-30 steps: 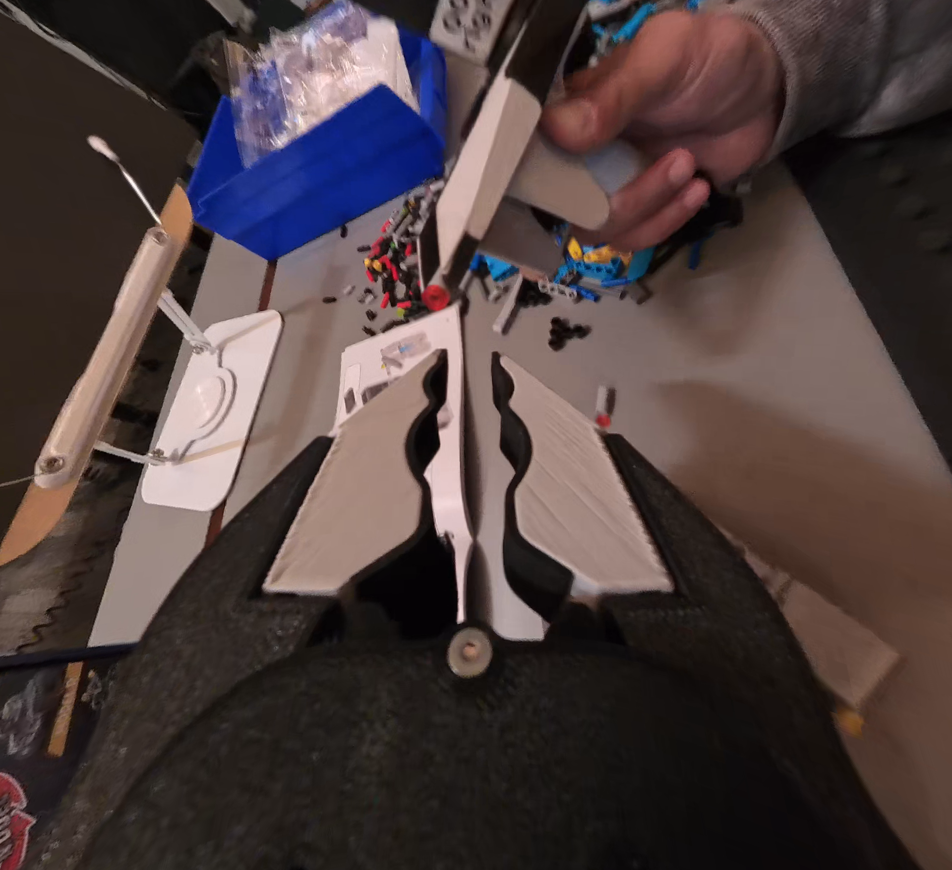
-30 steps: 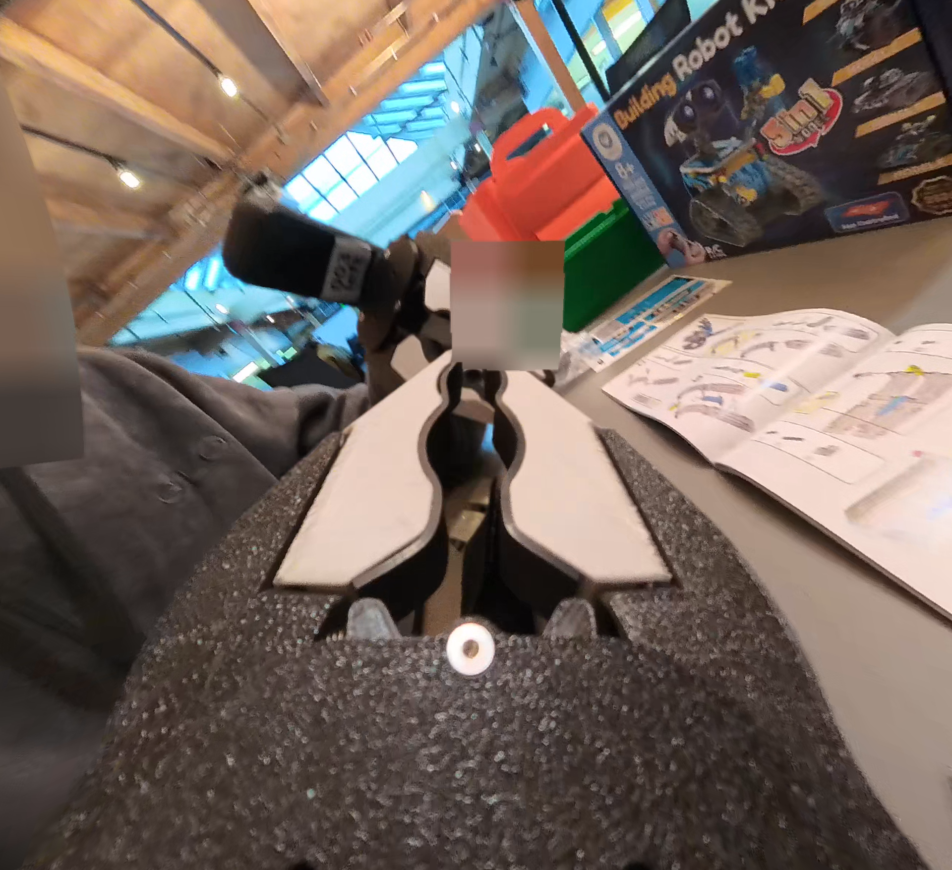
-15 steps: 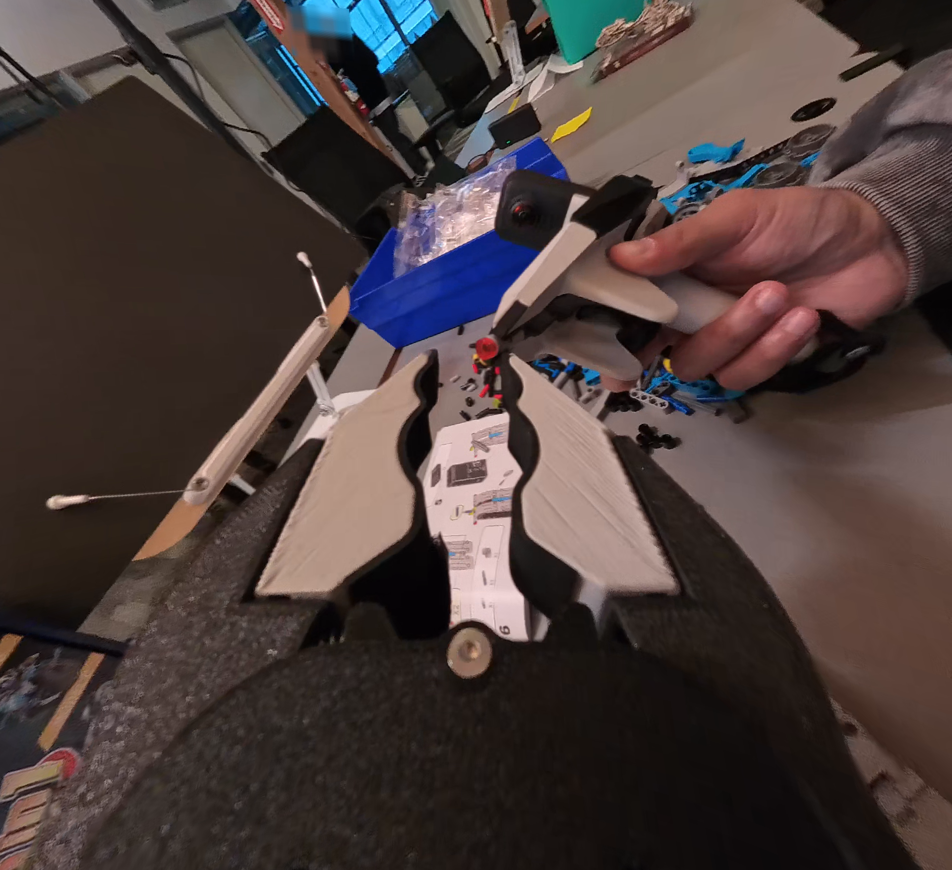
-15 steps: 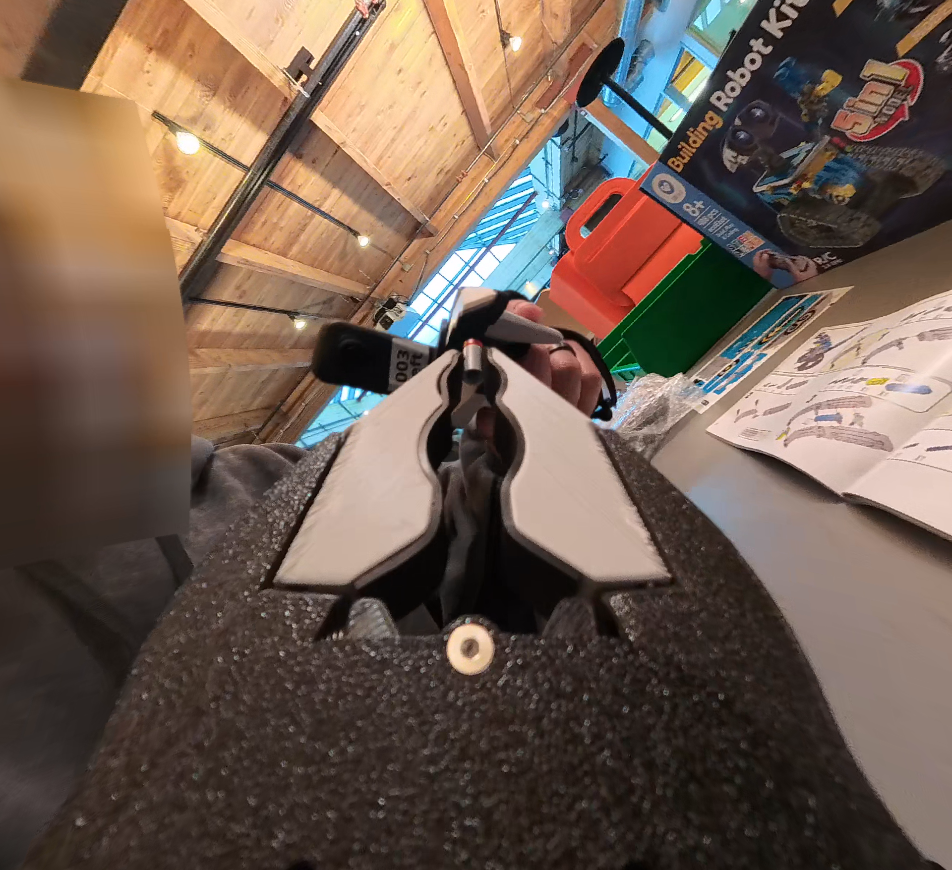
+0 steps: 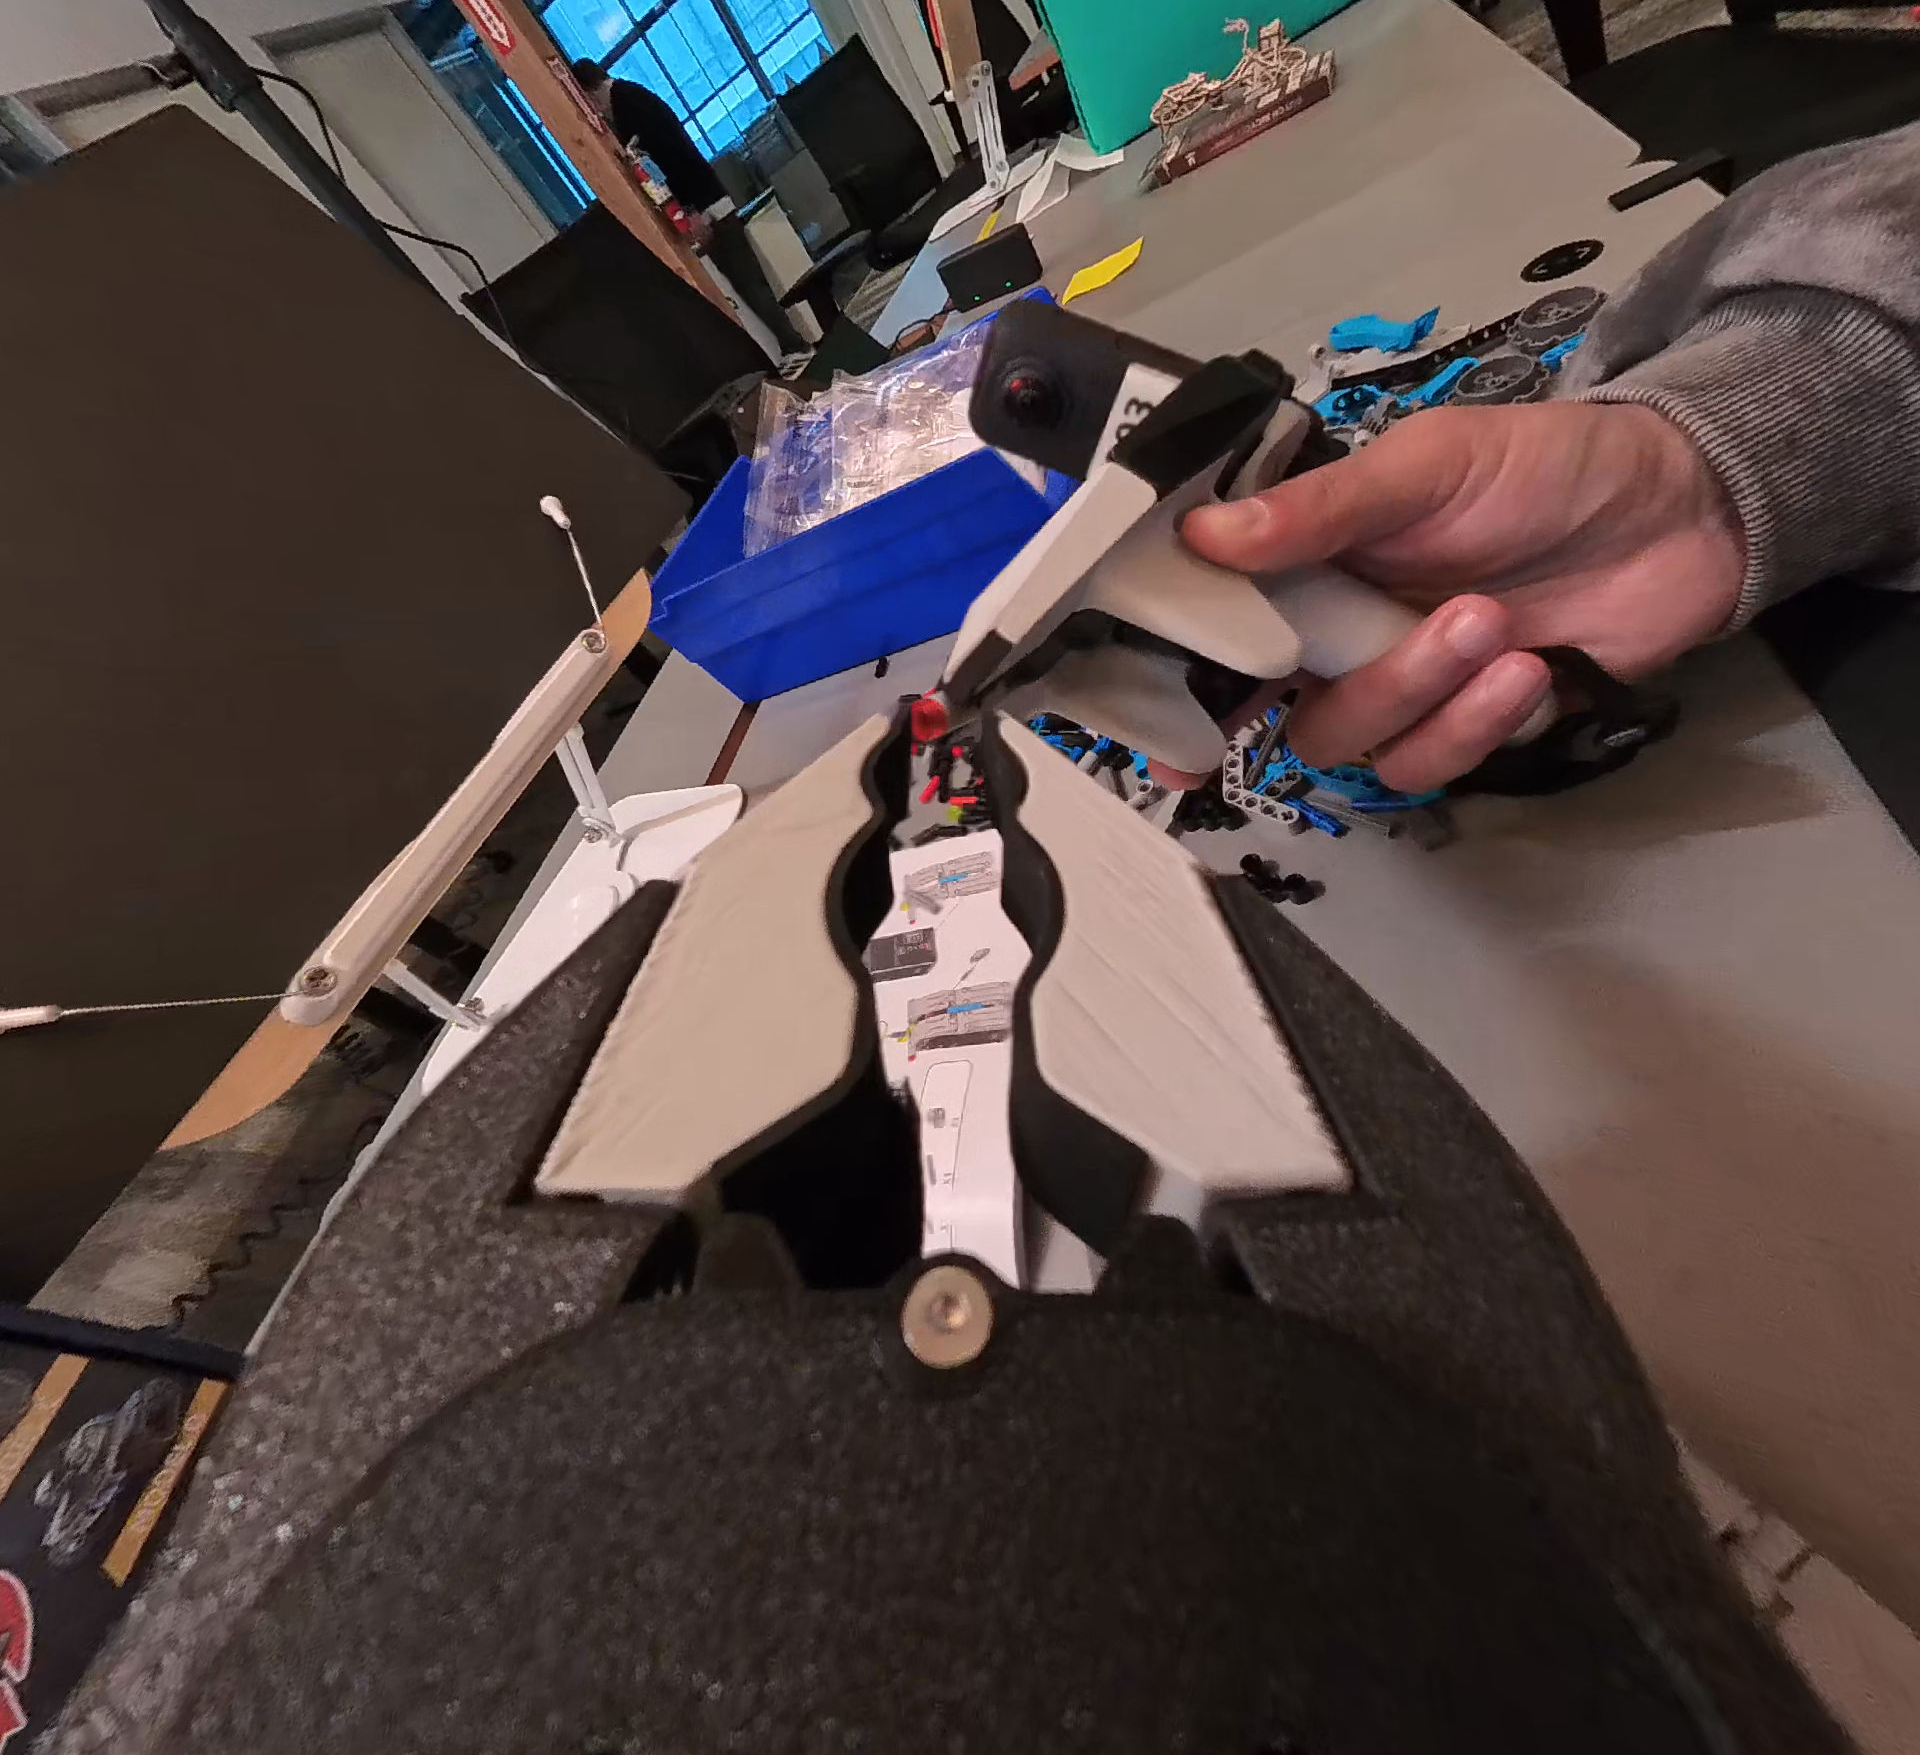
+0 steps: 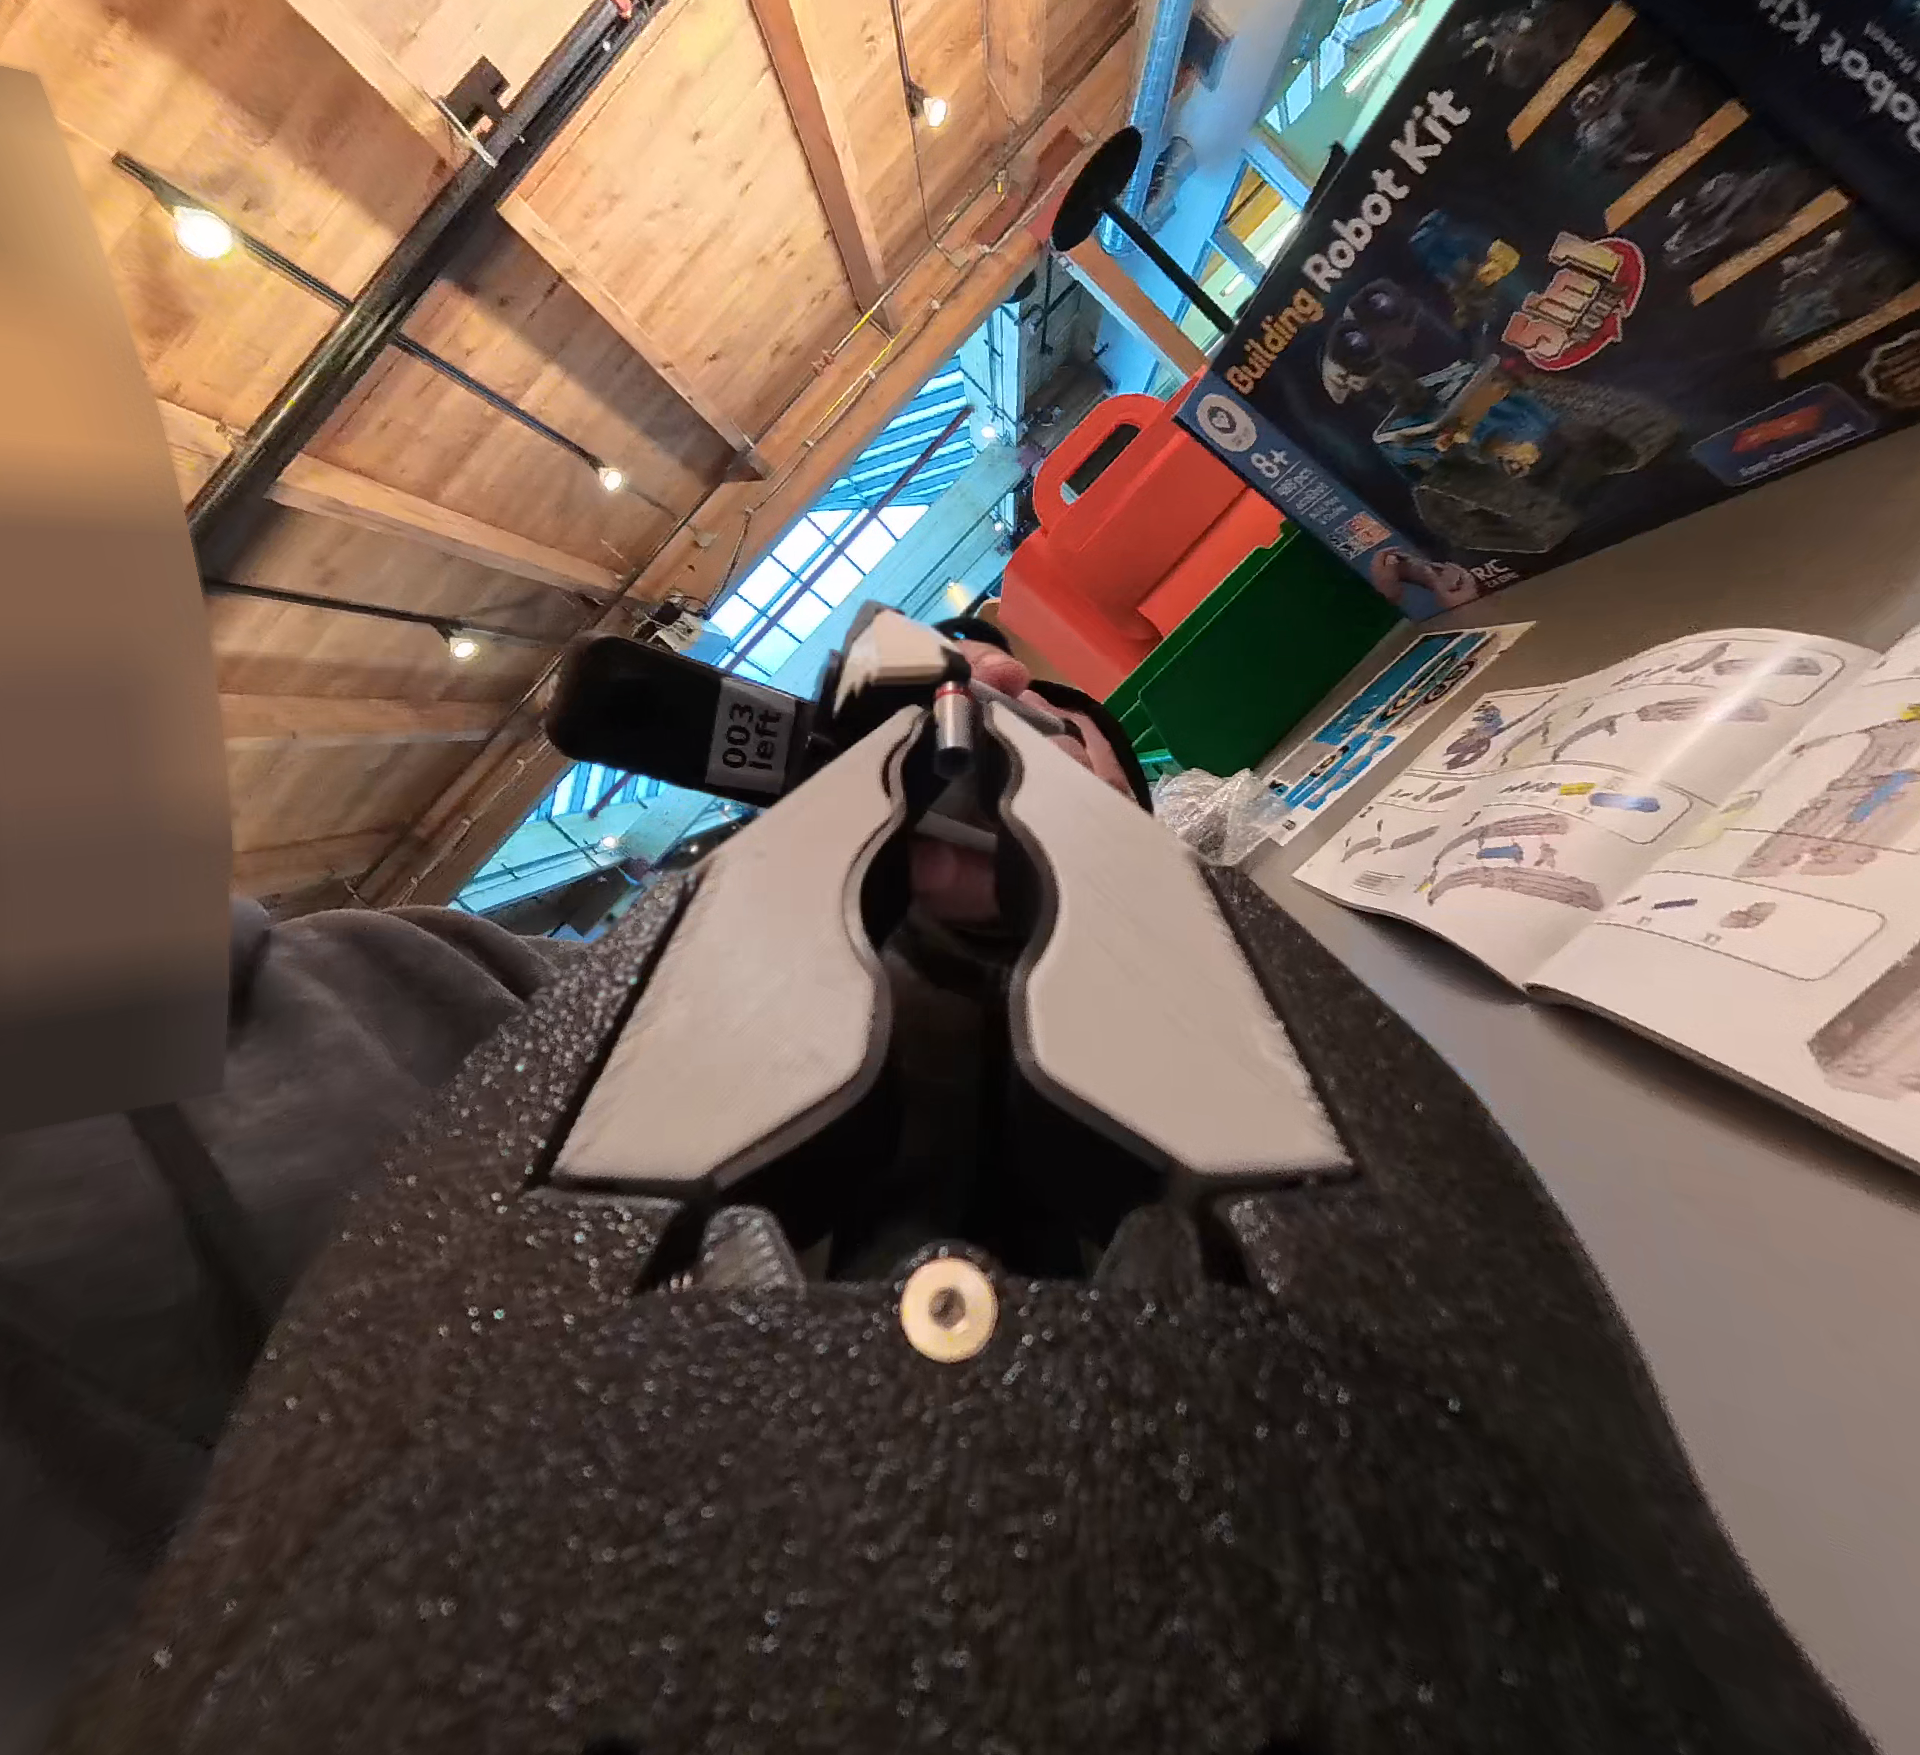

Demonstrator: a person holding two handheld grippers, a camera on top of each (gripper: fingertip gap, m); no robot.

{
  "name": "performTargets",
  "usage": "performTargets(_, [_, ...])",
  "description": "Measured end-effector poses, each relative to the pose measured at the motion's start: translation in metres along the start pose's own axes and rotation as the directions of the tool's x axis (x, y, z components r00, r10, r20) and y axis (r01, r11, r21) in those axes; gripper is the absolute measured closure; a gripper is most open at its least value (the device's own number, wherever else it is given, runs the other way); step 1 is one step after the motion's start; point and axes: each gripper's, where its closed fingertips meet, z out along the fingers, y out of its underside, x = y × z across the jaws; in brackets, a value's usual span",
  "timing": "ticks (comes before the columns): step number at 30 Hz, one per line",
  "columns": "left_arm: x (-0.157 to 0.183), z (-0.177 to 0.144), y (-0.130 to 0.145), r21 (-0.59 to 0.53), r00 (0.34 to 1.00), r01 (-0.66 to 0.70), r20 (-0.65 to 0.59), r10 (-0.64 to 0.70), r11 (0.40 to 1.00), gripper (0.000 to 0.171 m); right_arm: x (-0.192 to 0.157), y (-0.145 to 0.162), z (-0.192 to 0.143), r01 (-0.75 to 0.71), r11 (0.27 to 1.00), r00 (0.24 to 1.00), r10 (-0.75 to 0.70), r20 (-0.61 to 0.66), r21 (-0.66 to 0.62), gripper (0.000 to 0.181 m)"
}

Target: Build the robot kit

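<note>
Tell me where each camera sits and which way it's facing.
Left wrist view: on the left tool, facing across the grey table toward the blue bin; its own fingers show.
Right wrist view: on the right tool, tilted up toward the wooden ceiling; its own fingers show.
Shared: each sees the other tool, hand-held, and the red-banded pin.

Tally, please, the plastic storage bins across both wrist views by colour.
blue bin: 1
orange bin: 1
green bin: 1
Total: 3
</note>
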Motion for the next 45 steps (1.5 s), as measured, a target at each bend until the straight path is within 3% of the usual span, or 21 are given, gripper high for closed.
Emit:
performTargets(4, [0.002, 0.004, 0.006, -0.04, 0.999, -0.041, 0.021, 0.042, 0.998, 0.153, 0.0, 0.003, 0.003, 0.002, 1.0, 1.0, -0.002, -0.002, -0.011, 0.175])
performTargets(9, [-0.004, 0.011, 0.007, -0.065, 0.975, -0.13, 0.173, 0.14, 0.989, 0.148, 0.0, 0.002, 0.004, 0.0, 1.0, 1.0, 0.0, -0.005, 0.006, 0.175])
performTargets(14, [-0.013, 0.016, 0.005, -0.095, 0.927, -0.163, 0.327, 0.186, 0.982, 0.147, 0.004, -0.01, 0.0, -0.097, 0.985, 0.995, 0.095, 0.026, 0.142, 0.175])
performTargets(18, [-0.01, 0.018, 0.007, -0.072, 0.947, -0.123, 0.291, 0.138, 0.99, 0.153, 0.005, -0.013, -0.002, -0.231, 0.945, 0.971, 0.21, 0.114, 0.232, 0.175])
performTargets(20, [-0.01, 0.016, 0.006, -0.056, 0.958, -0.107, 0.263, 0.118, 0.993, 0.155, 0.004, -0.012, -0.001, -0.23, 0.949, 0.971, 0.208, 0.12, 0.215, 0.175])
performTargets(22, [-0.014, 0.011, 0.004, -0.043, 0.961, -0.102, 0.253, 0.11, 0.994, 0.171, 0.002, -0.015, -0.003, -0.208, 0.953, 0.976, 0.186, 0.118, 0.219, 0.177])
performTargets(25, [-0.024, 0.004, 0.001, -0.021, 0.959, -0.103, 0.262, 0.105, 0.994, 0.171, 0.011, -0.012, -0.006, -0.165, 0.966, 0.986, 0.162, 0.033, 0.198, 0.181])
performTargets(28, [-0.025, 0.006, 0.008, -0.051, 0.962, -0.096, 0.252, 0.106, 0.994, 0.171, 0.011, -0.015, -0.008, -0.222, 0.952, 0.975, 0.211, 0.075, 0.211, 0.181])
performTargets(31, [-0.021, 0.005, 0.025, -0.104, 0.981, -0.045, 0.181, 0.063, 0.994, 0.171, 0.016, -0.017, -0.015, -0.134, 0.975, 0.99, 0.141, -0.029, 0.178, 0.181])
performTargets(34, [-0.03, -0.012, 0.045, -0.15, 0.99, 0.082, 0.129, -0.062, 0.985, 0.171, 0.008, -0.028, -0.03, 0.131, 0.989, 0.97, -0.115, -0.214, 0.061, 0.181])
performTargets(36, [-0.018, -0.023, 0.071, -0.263, 0.97, 0.232, -0.002, -0.242, 0.936, 0.168, 0.021, -0.026, -0.047, 0.314, 0.937, 0.838, -0.349, -0.419, -0.153, 0.181])
performTargets(38, [-0.013, -0.038, 0.084, -0.285, 0.937, 0.327, -0.024, -0.348, 0.901, 0.165, 0.033, -0.014, -0.061, 0.388, 0.839, 0.669, -0.541, -0.509, -0.382, 0.181])
performTargets(39, [-0.001, -0.047, 0.088, -0.321, 0.913, 0.353, -0.086, -0.398, 0.879, 0.162, 0.032, 0.002, -0.06, 0.368, 0.805, 0.661, -0.578, -0.478, -0.464, 0.178])
performTargets(41, [0.009, -0.064, 0.095, -0.351, 0.894, 0.381, -0.095, -0.438, 0.855, 0.159, 0.022, 0.056, -0.048, 0.293, 0.739, 0.753, -0.569, -0.331, -0.606, 0.164])
performTargets(43, [0.018, -0.076, 0.098, -0.351, 0.878, 0.413, -0.093, -0.47, 0.84, 0.158, 0.015, 0.116, -0.056, 0.25, 0.554, 0.793, -0.588, -0.16, -0.794, 0.145])
performTargets(45, [0.03, -0.086, 0.097, -0.349, 0.854, 0.451, -0.098, -0.511, 0.821, 0.158, 0.02, 0.143, -0.074, 0.261, 0.372, 0.723, -0.687, -0.075, -0.891, 0.149])
